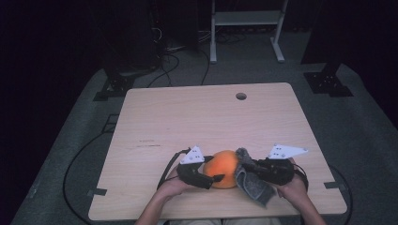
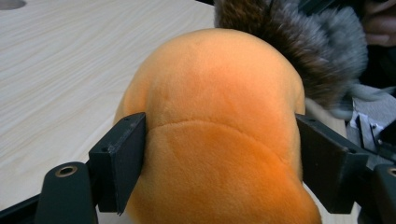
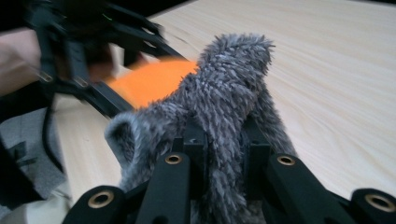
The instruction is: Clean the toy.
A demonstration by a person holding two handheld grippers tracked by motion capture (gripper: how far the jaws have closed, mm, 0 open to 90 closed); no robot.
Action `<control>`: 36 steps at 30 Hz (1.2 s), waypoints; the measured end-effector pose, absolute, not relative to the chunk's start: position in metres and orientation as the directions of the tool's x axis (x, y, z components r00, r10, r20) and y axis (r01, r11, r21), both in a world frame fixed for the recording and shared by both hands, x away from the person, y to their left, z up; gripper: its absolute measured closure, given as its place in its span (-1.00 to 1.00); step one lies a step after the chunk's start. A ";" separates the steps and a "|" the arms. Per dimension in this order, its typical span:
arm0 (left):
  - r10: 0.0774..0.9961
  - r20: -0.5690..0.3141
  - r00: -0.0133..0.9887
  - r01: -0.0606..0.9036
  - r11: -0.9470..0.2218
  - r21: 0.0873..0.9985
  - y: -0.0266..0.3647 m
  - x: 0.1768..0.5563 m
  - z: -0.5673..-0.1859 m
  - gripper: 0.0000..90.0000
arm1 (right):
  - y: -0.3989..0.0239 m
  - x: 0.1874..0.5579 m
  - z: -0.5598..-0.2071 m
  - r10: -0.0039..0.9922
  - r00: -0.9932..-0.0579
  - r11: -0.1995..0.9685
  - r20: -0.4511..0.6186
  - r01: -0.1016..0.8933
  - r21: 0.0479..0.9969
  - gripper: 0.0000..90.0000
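Item 1, left: left gripper (image 1: 217, 177), black, two-jaw, grey three-cornered plate on top. Its jaws stood at a middling width, one on each flank of Item 2 and touching the pile; in the left gripper view whether they pressed in or merely rested could not be told.

Item 2, centre: round orange plush toy (image 2: 219, 135), short velvety pile, one curved seam across it. It lay on the near middle of the pale wooden desk (image 1: 202, 117), between the two grippers. Judged light, soft and yielding, somewhat slippery; best taken across its widest part, where the jaws sat.

Item 3, right: shaggy grey fur fabric piece (image 3: 224, 107), limp, touching the toy's right side and hanging toward the near desk edge. Judged very light and floppy; take it by a bunched fold.

Item 4, right: right gripper (image 1: 244, 167), jaws narrow, clamped on the fur.

Obstructions: the fur crowded the toy's right flank. A round cable hole (image 1: 241, 96) sat well apart at the far edge.
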State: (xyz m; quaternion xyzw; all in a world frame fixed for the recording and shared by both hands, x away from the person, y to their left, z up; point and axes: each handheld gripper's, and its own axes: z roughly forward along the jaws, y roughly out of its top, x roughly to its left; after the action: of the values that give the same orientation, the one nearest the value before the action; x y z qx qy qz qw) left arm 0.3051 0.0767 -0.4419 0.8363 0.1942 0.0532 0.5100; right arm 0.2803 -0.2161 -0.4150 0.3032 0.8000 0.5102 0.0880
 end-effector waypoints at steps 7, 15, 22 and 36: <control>0.362 -0.138 0.922 0.286 -0.398 0.871 0.082 0.308 -0.425 -0.74 | -0.202 0.276 -0.421 0.545 -0.829 0.369 0.123 0.369 0.853 0.68; 0.394 -0.067 0.917 0.230 -0.384 0.894 0.070 0.299 -0.426 -0.31 | -0.206 0.272 -0.415 0.574 -0.813 0.364 0.098 0.361 0.859 0.68; 0.414 -0.010 0.910 0.195 -0.406 0.893 0.070 0.305 -0.429 -0.43 | -0.205 0.278 -0.414 0.607 -0.791 0.351 0.078 0.355 0.867 0.68; 0.404 -0.103 0.909 0.277 -0.399 0.874 0.096 0.313 -0.443 -0.46 | -0.225 0.300 -0.444 0.666 -0.726 0.320 0.172 0.486 0.813 0.68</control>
State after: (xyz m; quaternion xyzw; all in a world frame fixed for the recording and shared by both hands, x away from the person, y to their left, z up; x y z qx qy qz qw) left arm 0.3132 0.0957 -0.4431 0.8341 0.2039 0.0623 0.5087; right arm 0.3001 -0.2254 -0.4435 0.3572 0.8064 0.4611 0.0976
